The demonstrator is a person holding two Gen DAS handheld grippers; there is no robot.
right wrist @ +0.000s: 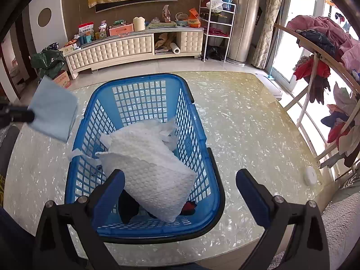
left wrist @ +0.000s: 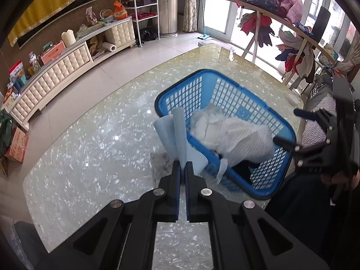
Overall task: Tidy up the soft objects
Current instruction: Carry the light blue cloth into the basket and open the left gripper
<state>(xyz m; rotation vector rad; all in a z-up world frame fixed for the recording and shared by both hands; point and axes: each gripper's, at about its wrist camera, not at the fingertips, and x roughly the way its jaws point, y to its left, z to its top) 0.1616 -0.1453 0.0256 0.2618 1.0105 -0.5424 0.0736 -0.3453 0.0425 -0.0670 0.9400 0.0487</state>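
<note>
Left wrist view: your left hand-held gripper [left wrist: 182,165] is clamped on the limp, light blue cloth [left wrist: 177,132], at the basket's [left wrist: 281,177] nine o'clock rim. Your right hand-held gripper [right wrist: 180,189] gapes empty above the soft white towel [right wrist: 148,166]; pinch a fold.

A home living room is shown: a tufted cream media cabinet [right wrist: 126,47] crowded with household items, a clothes-laden drying rack [left wrist: 276,20], curtains and a tiled floor are seen.
</note>
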